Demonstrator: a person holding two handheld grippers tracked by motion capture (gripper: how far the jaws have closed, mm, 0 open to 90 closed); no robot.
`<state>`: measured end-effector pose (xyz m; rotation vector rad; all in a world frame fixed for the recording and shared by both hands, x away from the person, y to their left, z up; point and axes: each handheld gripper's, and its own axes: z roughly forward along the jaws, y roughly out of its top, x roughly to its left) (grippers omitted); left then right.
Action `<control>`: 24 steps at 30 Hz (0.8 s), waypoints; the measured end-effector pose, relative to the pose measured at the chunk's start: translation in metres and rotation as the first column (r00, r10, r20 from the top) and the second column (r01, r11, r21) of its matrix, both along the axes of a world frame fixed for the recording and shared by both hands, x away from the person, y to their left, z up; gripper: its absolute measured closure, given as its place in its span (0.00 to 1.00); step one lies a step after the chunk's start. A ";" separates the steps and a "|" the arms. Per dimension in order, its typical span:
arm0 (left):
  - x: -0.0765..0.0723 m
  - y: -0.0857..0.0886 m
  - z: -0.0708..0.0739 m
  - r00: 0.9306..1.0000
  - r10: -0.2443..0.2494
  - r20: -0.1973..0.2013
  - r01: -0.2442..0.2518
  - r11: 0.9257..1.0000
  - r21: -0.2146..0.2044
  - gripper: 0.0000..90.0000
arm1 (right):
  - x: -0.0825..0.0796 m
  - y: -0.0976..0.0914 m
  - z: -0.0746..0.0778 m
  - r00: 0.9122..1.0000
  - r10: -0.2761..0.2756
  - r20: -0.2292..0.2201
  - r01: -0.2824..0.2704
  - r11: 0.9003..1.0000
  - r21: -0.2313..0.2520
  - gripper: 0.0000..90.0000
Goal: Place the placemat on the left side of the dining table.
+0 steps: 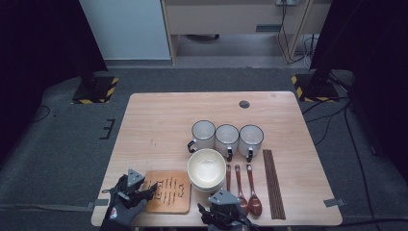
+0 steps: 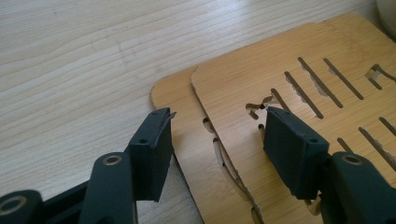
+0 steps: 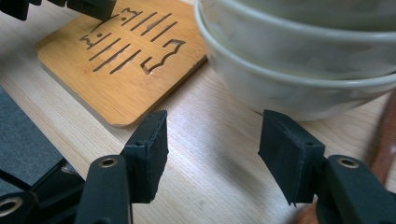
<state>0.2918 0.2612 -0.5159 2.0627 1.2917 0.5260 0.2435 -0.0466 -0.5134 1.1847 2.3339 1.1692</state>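
Near the table's front edge, two stacked slotted bamboo trivets [image 2: 289, 93] are straddled at their corner by the left tongs [image 2: 217, 140], jaws apart, nothing pinched. The right tongs [image 3: 212, 154], also open, are aimed past the trivets at stacked cream bowls [image 3: 299, 70]. The lower trivet is mostly covered.

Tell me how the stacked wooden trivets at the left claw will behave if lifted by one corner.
The wooden trivets look thin, flat and stiff, so they probably won't flop. Two lie stacked and offset, so the top one may slide off the lower. The slots cut through them suggest they are light. The left claw stands open over their corner.
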 end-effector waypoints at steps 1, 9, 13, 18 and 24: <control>-0.001 0.000 0.000 1.000 -0.008 0.001 0.008 1.000 -0.001 0.45 | 0.000 0.001 -0.001 1.000 0.001 -0.002 -0.001 1.000 0.005 0.47; -0.003 0.001 0.000 0.999 -0.047 0.003 0.047 0.999 -0.009 0.50 | 0.000 0.015 -0.006 1.000 -0.001 0.001 0.001 1.000 0.028 0.48; -0.003 0.002 0.000 0.998 -0.061 -0.002 0.061 0.998 -0.018 0.54 | 0.001 0.019 -0.009 1.000 -0.008 -0.001 0.008 0.999 0.040 0.49; -0.004 0.004 0.000 0.998 -0.067 -0.010 0.067 0.997 -0.028 0.55 | 0.001 0.024 -0.011 1.000 -0.011 -0.002 0.011 0.999 0.049 0.49; -0.004 0.004 0.000 0.997 -0.081 -0.012 0.081 0.996 -0.034 0.58 | 0.001 0.029 -0.016 1.000 -0.018 -0.010 0.019 0.998 0.064 0.49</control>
